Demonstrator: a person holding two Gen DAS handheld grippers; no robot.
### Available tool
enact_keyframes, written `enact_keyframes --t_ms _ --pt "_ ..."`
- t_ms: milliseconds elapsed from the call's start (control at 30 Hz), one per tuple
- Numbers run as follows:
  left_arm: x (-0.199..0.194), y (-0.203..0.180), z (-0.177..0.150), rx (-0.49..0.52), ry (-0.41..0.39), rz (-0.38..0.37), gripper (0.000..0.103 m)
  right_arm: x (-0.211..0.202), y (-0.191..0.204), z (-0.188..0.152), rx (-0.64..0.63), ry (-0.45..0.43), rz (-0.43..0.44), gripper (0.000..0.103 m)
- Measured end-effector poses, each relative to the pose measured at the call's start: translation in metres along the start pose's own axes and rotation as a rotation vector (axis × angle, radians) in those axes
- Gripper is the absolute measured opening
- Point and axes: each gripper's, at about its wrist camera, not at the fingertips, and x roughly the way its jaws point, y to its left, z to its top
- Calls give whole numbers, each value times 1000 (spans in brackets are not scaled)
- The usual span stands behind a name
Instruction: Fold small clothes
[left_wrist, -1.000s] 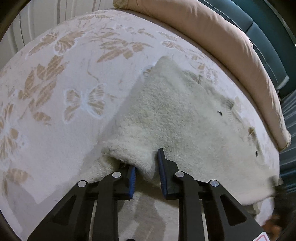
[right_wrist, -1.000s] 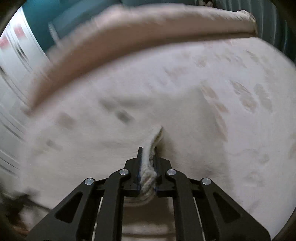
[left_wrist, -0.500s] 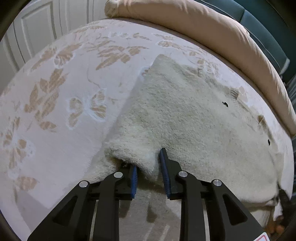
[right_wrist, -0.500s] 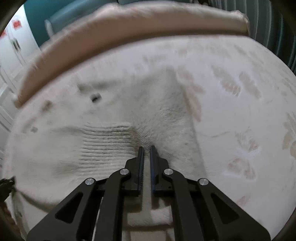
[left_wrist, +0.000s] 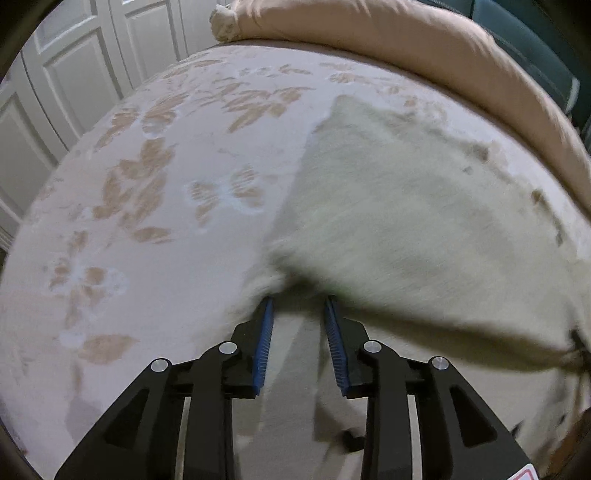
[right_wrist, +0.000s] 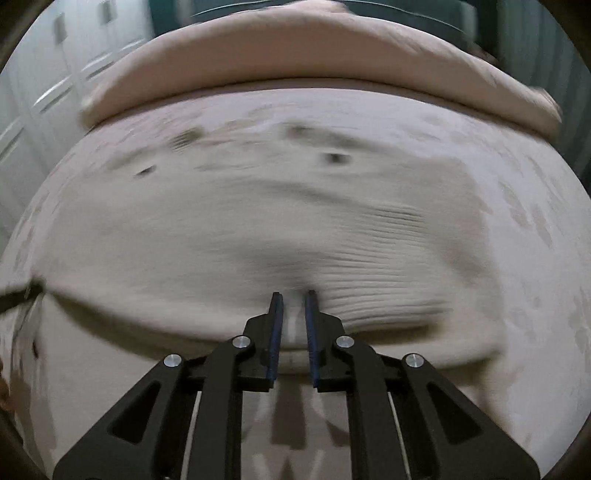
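A cream fuzzy garment with small dark buttons lies spread on a floral bedspread. My left gripper stands at its near left edge. Its jaws are opening: the blue pads are apart, only bedspread shows between them, and the cloth's edge lies just past the tips. In the right wrist view the same garment fills the middle, blurred, with a ribbed hem. My right gripper is nearly closed, and a thin pale strip of that hem sits between its pads.
A long tan pillow or rolled quilt runs along the far side of the bed, in front of a teal headboard. White panelled doors stand beyond the bed's left edge. A dark tip pokes in at the garment's left.
My left jaws have widened and let the folded cloth edge slip out from between the pads. My right gripper has brought the hem across and down onto the garment.
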Motion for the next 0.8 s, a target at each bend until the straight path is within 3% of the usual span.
enact_keyframes --t_ms 33,100,167,267,300,400,500,633,800 --pt "-2 5 -4 14 -1 -17 29 -8 -20 -5 52 2 -18 10" --pt "-12 13 -17 67 -11 -14 29 -28 -64 -19 138 10 -158 19" --pt "-24 20 -31 115 -19 4 29 -56 -95 -43 183 7 -186 24" --pt "-49 43 -70 161 4 25 44 -111 -122 -97 191 19 -166 40" --pt "-56 52 -82 156 18 7 48 -129 -123 -121 190 32 -154 48" --pt "-76 82 -128 110 93 -85 60 -156 -113 -174 191 81 -89 58" --pt "-90 102 -165 29 156 -174 65 -167 -98 -216 199 122 -52 66" --pt "-102 106 -191 -56 170 -262 72 -157 -86 -237 242 157 -10 67" --pt "-93 83 -189 -74 221 -317 89 -146 -76 -231 351 125 75 74"
